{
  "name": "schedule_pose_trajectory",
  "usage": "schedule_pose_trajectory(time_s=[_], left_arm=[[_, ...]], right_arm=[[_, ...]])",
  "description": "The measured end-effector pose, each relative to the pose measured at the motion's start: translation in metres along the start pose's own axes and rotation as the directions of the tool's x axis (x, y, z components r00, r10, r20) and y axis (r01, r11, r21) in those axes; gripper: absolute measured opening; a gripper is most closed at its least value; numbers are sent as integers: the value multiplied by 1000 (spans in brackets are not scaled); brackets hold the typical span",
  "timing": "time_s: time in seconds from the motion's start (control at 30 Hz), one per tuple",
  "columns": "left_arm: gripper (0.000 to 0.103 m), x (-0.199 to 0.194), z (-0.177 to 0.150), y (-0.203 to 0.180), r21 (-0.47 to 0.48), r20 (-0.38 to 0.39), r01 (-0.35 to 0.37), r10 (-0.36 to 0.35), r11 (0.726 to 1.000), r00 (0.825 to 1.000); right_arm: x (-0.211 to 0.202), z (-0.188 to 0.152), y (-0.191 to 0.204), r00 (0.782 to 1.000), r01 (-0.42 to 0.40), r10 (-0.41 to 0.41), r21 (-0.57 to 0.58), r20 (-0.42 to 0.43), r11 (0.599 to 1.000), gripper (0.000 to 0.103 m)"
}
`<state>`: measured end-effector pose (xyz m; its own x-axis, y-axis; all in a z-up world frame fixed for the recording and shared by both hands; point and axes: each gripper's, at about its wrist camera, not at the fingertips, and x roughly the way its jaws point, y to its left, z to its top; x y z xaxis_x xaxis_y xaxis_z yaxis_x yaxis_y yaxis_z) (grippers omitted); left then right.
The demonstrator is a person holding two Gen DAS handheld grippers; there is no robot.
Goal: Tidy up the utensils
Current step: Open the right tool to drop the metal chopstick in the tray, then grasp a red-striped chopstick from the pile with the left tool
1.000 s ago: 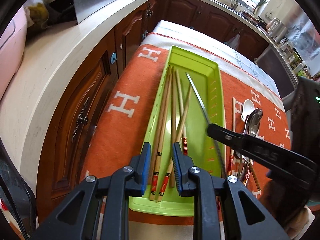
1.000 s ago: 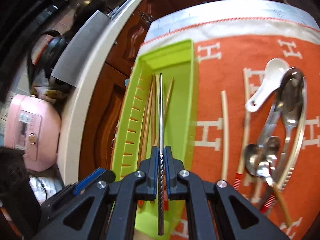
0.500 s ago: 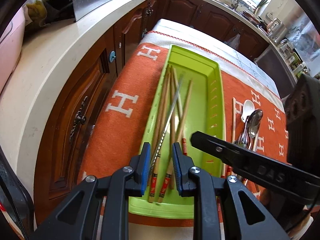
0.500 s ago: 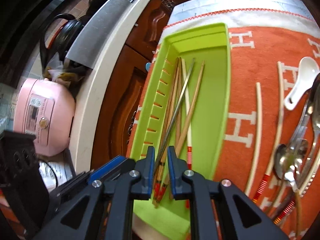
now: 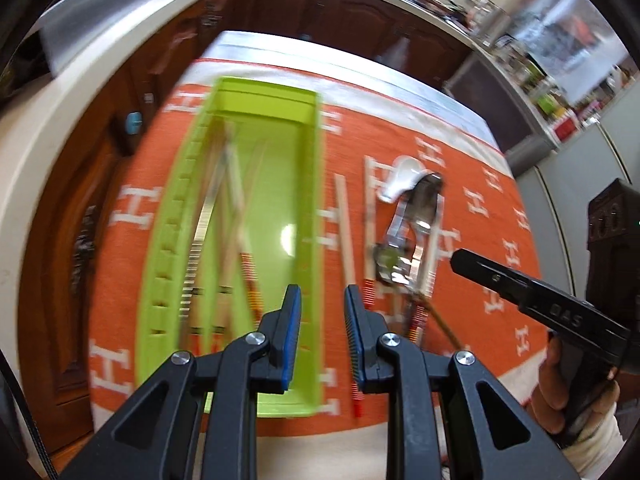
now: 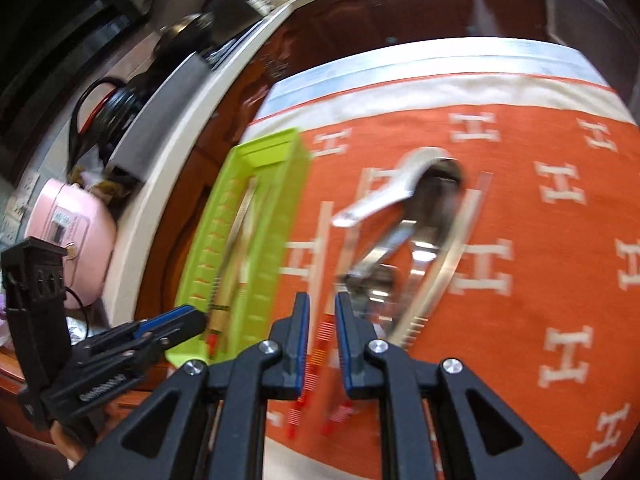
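Left wrist view: the left gripper (image 5: 320, 330) hangs pitched down over the near right wall of the long lime-green plastic tray (image 5: 310, 216), jaws slightly apart on nothing. Loose wooden chopsticks (image 5: 345, 220) lie right of the tray; a careless sweep could knock its wall.

Right wrist view: the right gripper (image 6: 322, 330), narrowly parted and empty, tilts down over red-tipped chopsticks (image 6: 320, 354) right of the tray (image 6: 256, 152). Blur suggests a mis-aimed pinch could scatter the metal spoons (image 6: 404, 240).

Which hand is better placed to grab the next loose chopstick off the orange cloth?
Probably the right. Its gripper hangs with jaws empty over the loose chopsticks beside the spoons; the left gripper sits over the green tray's edge.
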<state>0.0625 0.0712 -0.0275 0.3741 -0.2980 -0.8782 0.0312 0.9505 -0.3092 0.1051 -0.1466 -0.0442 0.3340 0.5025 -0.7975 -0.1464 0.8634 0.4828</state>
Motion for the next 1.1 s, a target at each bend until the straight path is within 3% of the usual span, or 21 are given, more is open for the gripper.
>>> schedule_pose_trajectory(time_s=[0.13,0.23,0.33,0.67,0.83,1.1], left_arm=[[19,9,-5,-27,61,-17,53,-52,997,998],[11,20,-6,-43,92,-40,59,-55,994,998],[9,36,-7,-52,96,-75,66,-59,993,995],[7,78,-2,-50,82,-128,-94,104,992,986],[8,92,-1,-44,68,-157,-130,139,989,978],[8,103,2,-51,123,-129,-217,233,968,964]], right_arm=[[-9,-11,-29,1000,13,-13,41,1,999,13],[-12,-20,-46,1000,4,-4,64,6,998,13],[-10,-27,-56,1000,-9,9,75,3,997,13],[-3,-34,-76,998,-55,56,82,-6,995,13],[0,-34,-80,997,-72,73,87,-7,994,13],[2,-35,-79,996,-86,87,77,-8,993,13]])
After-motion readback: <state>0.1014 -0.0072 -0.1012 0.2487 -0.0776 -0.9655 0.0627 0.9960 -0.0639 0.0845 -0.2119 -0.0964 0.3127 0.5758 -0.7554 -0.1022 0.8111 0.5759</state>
